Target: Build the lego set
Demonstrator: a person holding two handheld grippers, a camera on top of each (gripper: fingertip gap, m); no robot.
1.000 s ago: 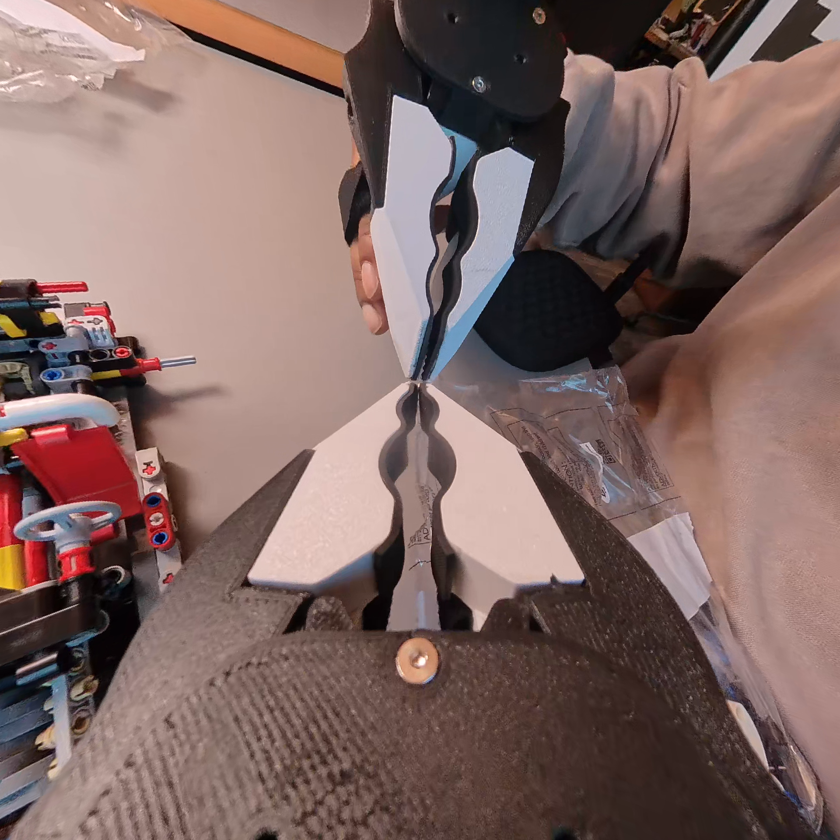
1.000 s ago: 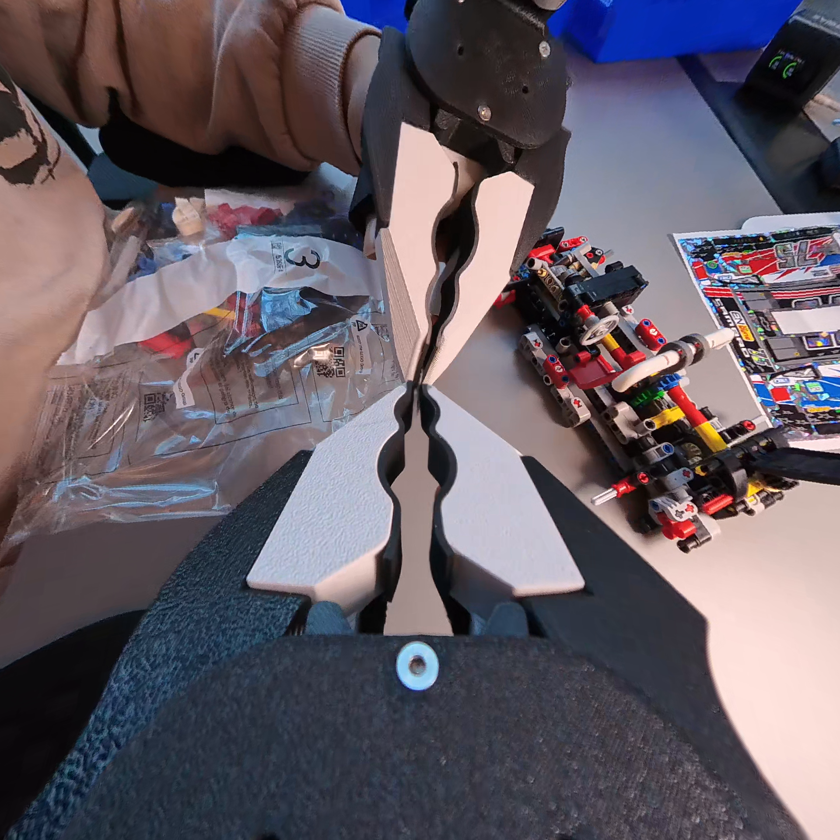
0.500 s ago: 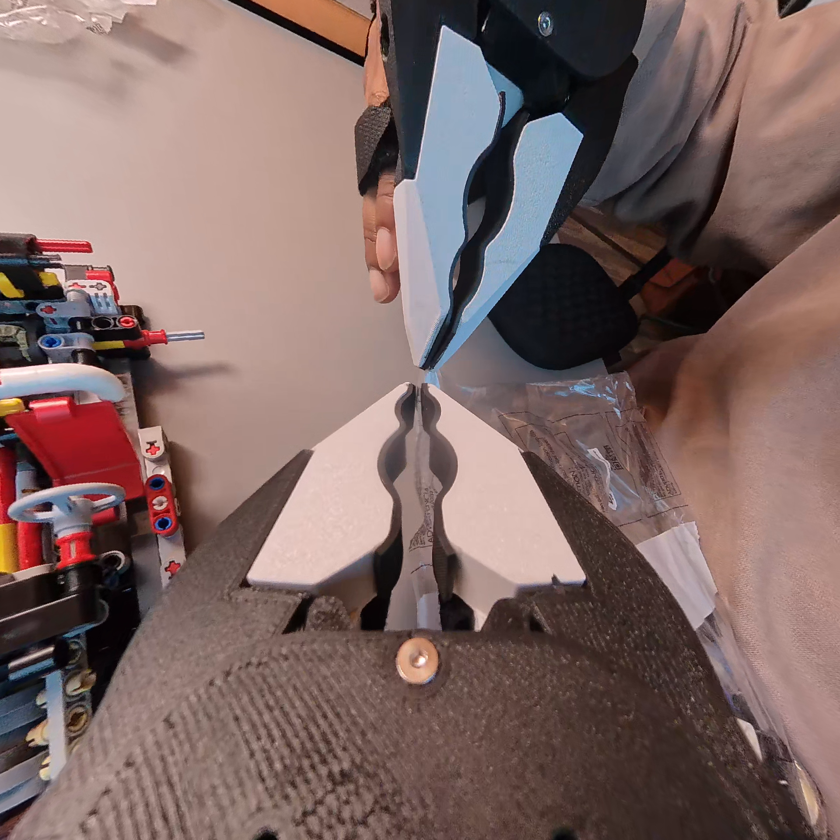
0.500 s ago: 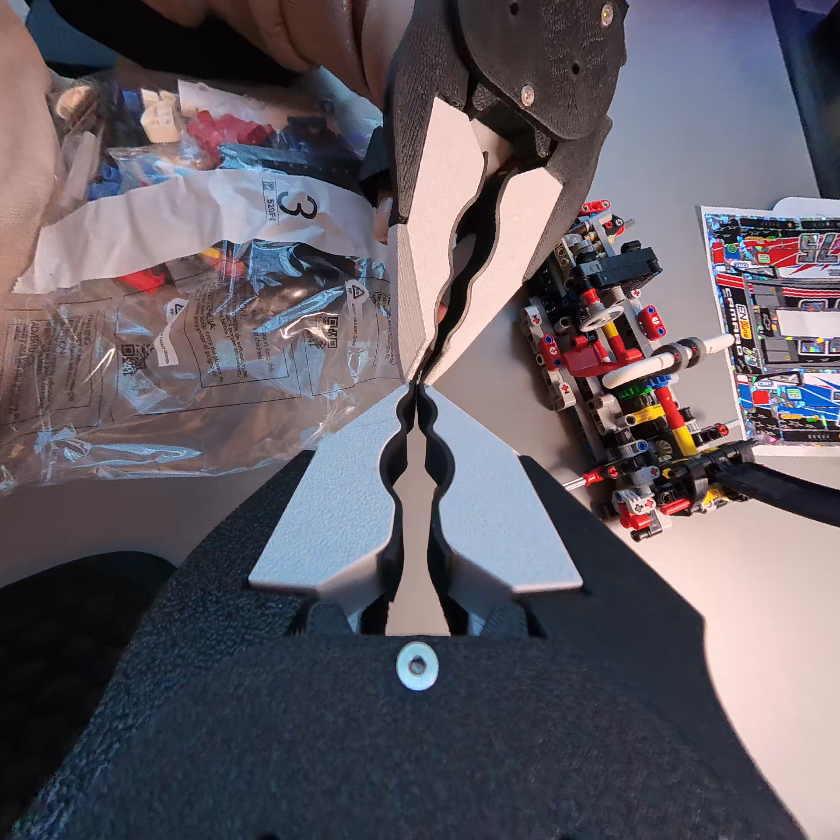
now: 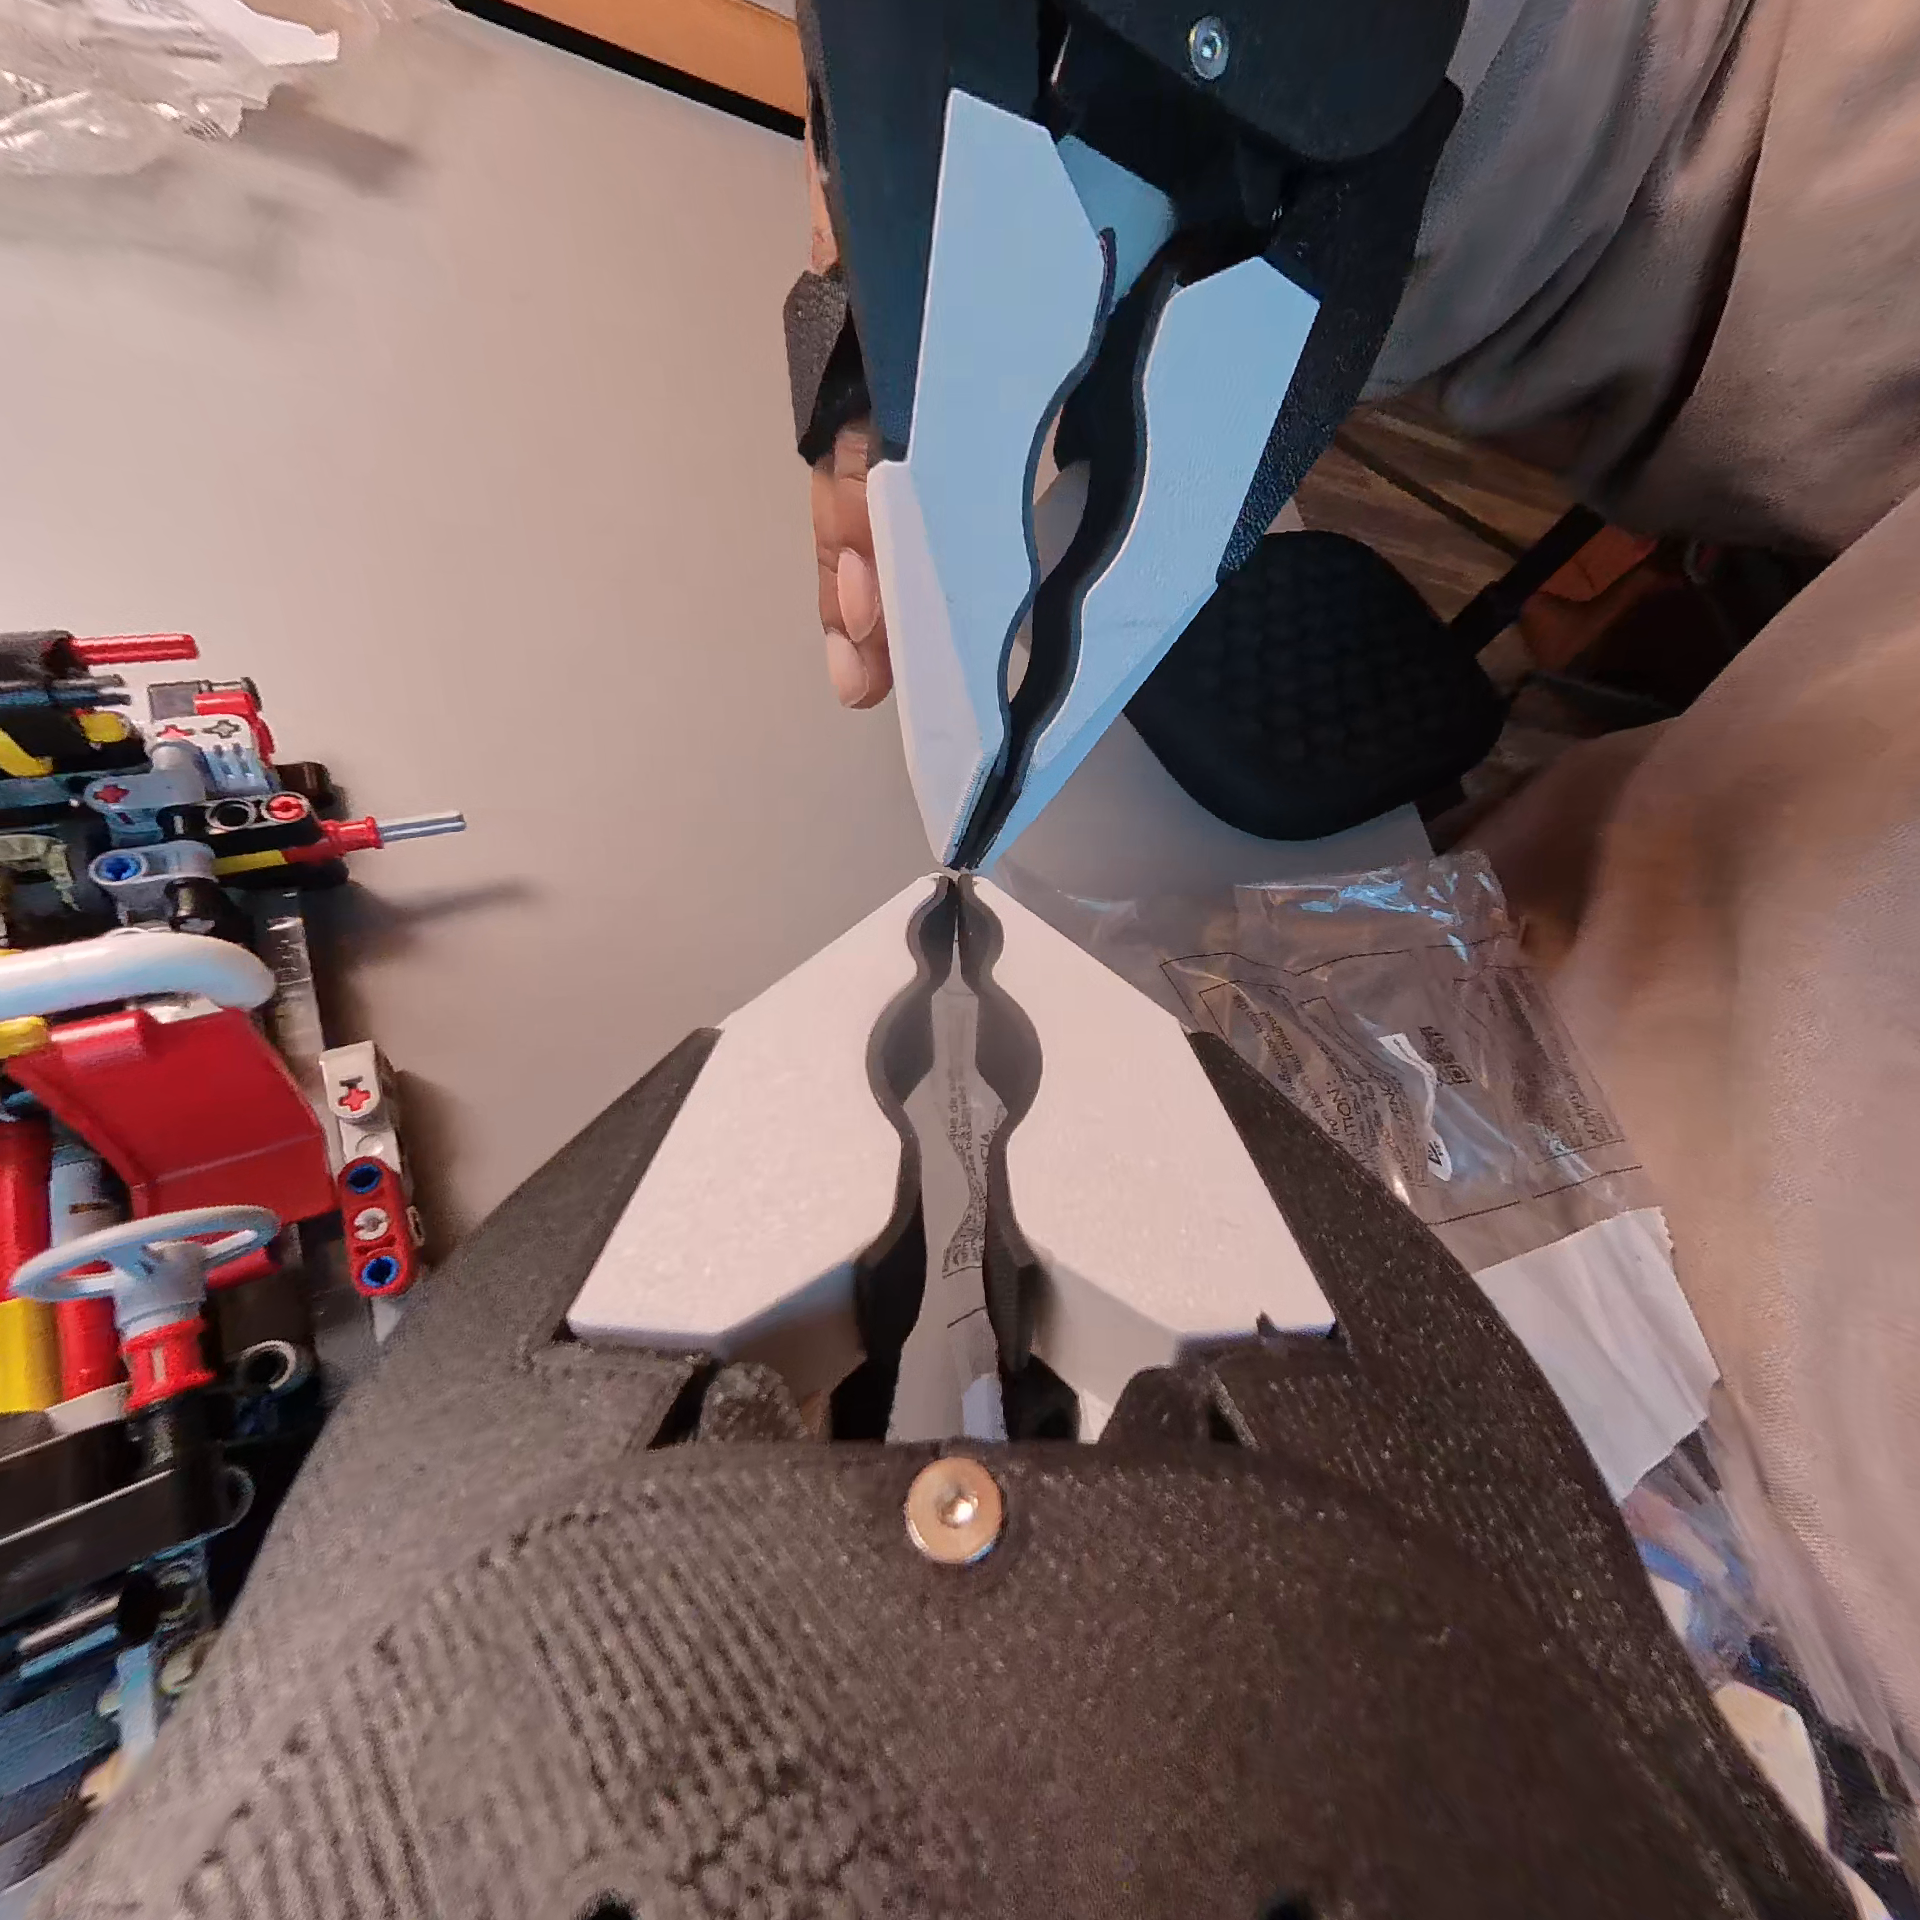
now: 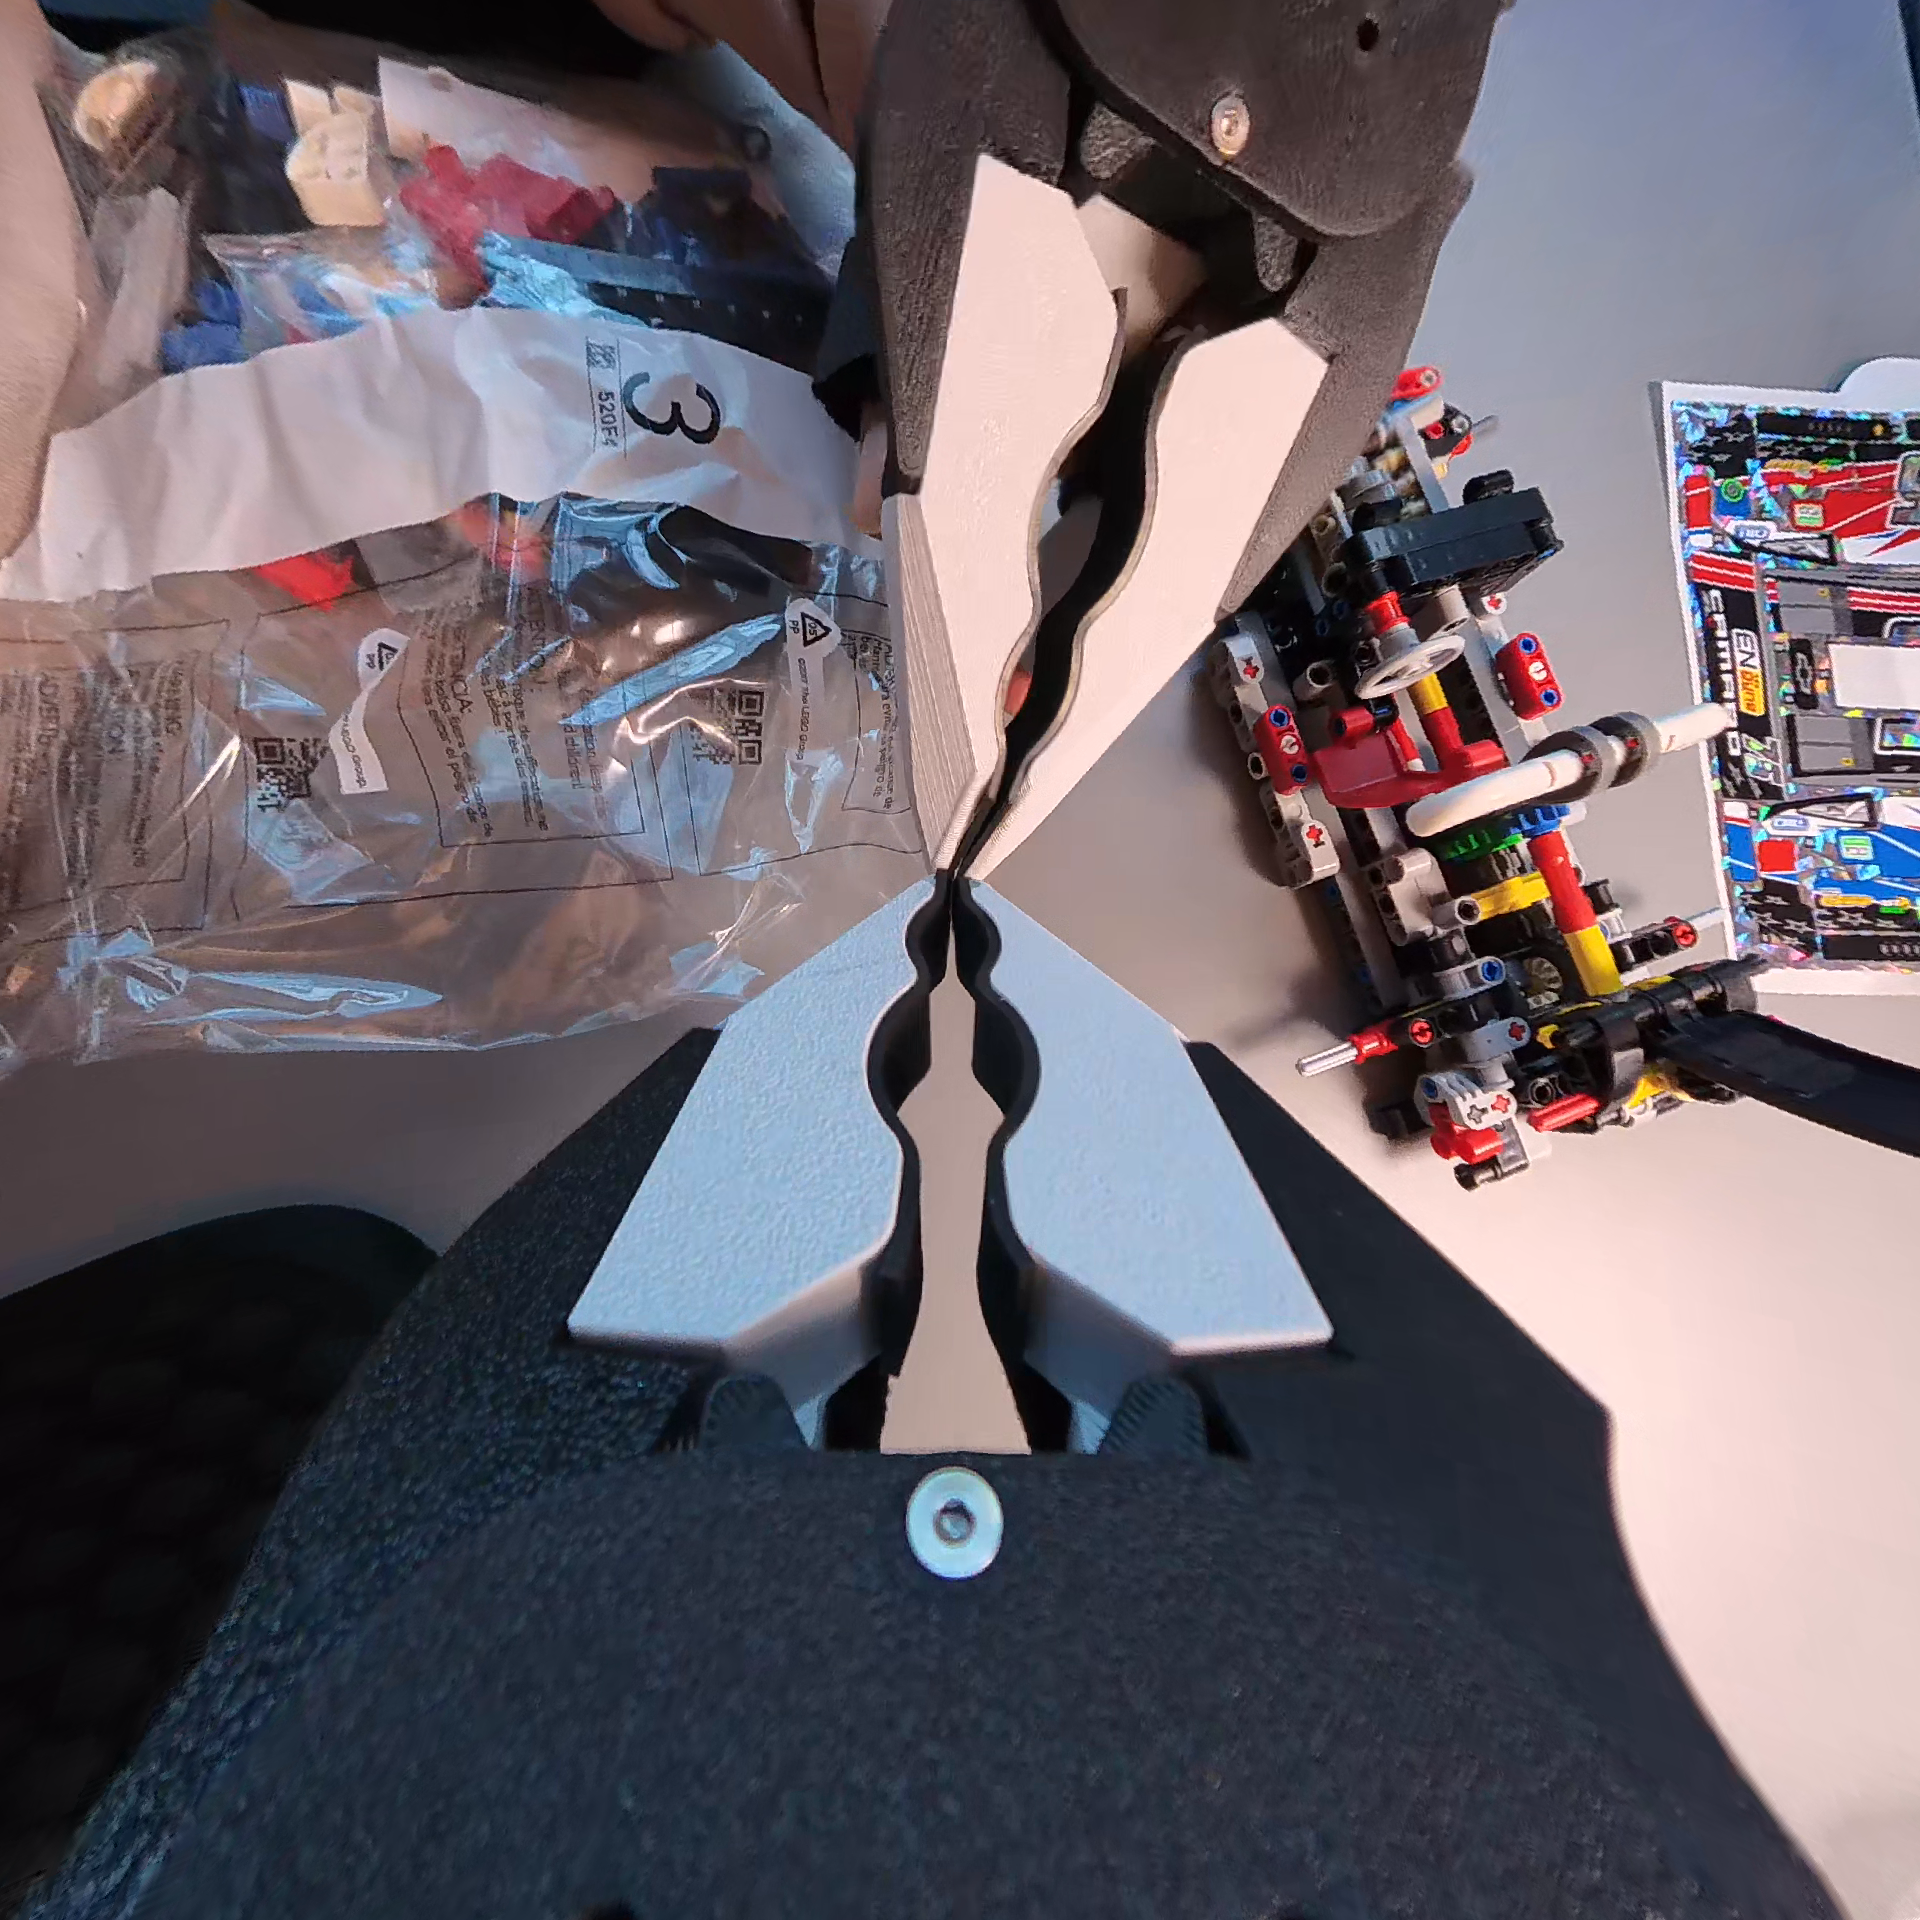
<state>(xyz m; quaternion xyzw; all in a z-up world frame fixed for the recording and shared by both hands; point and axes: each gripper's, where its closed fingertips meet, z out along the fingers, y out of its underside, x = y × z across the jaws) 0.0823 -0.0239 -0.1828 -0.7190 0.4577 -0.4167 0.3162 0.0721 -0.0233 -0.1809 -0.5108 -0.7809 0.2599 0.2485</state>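
A clear plastic bag of lego parts [image 6: 468, 727] lies at the table's near edge, its printed film also in the left wrist view [image 5: 1403, 1070]. My left gripper [image 5: 954, 883] is shut on the bag's corner; film shows between its fingers. My right gripper [image 6: 951, 891] is shut on the same corner, tip to tip with the left gripper [image 6: 961, 860]. The right gripper [image 5: 966, 857] comes down from above in the left wrist view. The partly built lego car chassis [image 6: 1455, 779] lies to the side, apart from both grippers, and also shows in the left wrist view [image 5: 156, 1091].
A colourful sticker sheet [image 6: 1808, 675] lies beyond the chassis. A black strap [image 6: 1818, 1070] reaches the chassis end. A crumpled empty bag [image 5: 125, 73] sits at the far table edge. A black chair seat [image 5: 1320, 686] and a person's sleeve [image 5: 1714, 260] are beside the table. The tips of both grippers are at nearly the same place.
Both grippers stay shut and tip to tip. The two grippers have drawn closer and tilted against each other. The bag has shifted nearer in the right wrist view.
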